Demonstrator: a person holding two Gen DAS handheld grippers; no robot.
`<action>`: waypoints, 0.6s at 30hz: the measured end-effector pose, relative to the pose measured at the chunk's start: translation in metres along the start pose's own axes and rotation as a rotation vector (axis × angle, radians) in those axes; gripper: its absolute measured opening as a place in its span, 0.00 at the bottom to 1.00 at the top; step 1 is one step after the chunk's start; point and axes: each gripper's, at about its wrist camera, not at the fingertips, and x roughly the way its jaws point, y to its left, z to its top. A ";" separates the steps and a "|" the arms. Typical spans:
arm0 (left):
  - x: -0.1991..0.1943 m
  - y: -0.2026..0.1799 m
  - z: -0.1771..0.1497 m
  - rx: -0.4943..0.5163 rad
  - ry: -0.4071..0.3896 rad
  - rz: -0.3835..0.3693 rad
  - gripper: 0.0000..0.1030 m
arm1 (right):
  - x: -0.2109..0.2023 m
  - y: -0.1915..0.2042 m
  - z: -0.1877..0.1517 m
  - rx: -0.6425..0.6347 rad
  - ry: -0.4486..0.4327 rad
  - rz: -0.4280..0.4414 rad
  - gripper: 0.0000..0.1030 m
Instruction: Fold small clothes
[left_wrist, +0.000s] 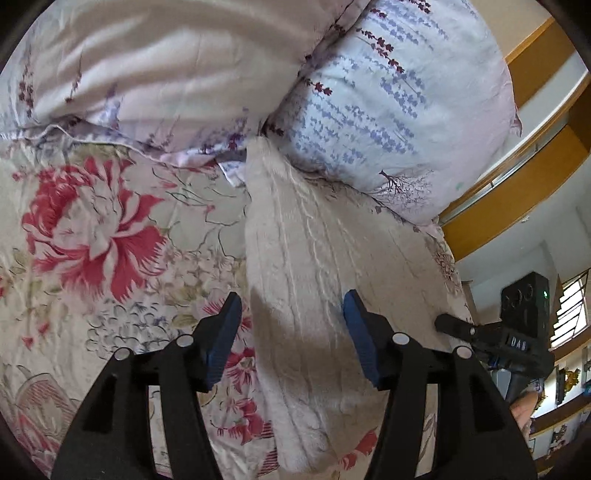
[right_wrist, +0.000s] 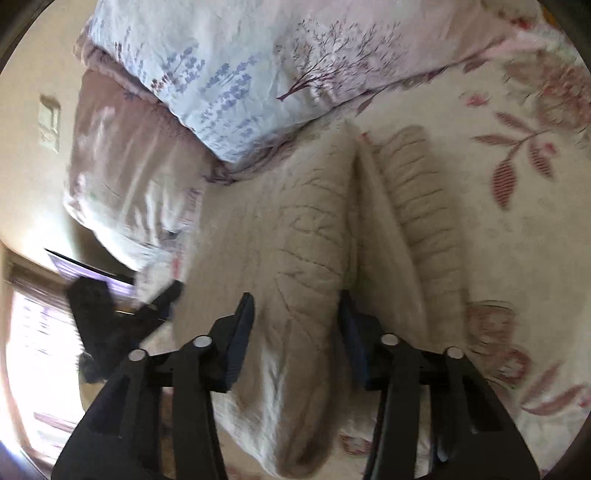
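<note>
A cream knitted garment (left_wrist: 306, 266) lies in a long folded strip on the floral bedsheet (left_wrist: 92, 229), running from the pillows toward me. My left gripper (left_wrist: 291, 314) is open, its blue pads (left_wrist: 227, 332) straddling the near part of the strip without holding it. In the right wrist view the same garment (right_wrist: 310, 236) shows bunched with a ribbed fold (right_wrist: 417, 192) beside it. My right gripper (right_wrist: 295, 321) is open over its near end, fingers on either side. The right gripper body (left_wrist: 517, 328) shows at the right edge of the left view.
Two pillows with lavender print (left_wrist: 388, 99) (left_wrist: 155, 74) lie at the head of the bed, touching the garment's far end. A wooden headboard and wall (left_wrist: 517, 192) stand to the right. The left gripper (right_wrist: 110, 325) shows at the left in the right view.
</note>
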 end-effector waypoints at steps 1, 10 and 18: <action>0.000 0.002 0.000 -0.002 0.001 -0.013 0.55 | 0.001 -0.002 0.005 0.019 -0.007 0.028 0.45; 0.002 0.010 -0.001 -0.071 0.027 -0.073 0.60 | 0.018 -0.005 0.040 0.098 -0.007 0.010 0.19; -0.008 0.014 0.000 -0.094 0.026 -0.102 0.65 | -0.037 0.101 0.000 -0.445 -0.319 -0.298 0.15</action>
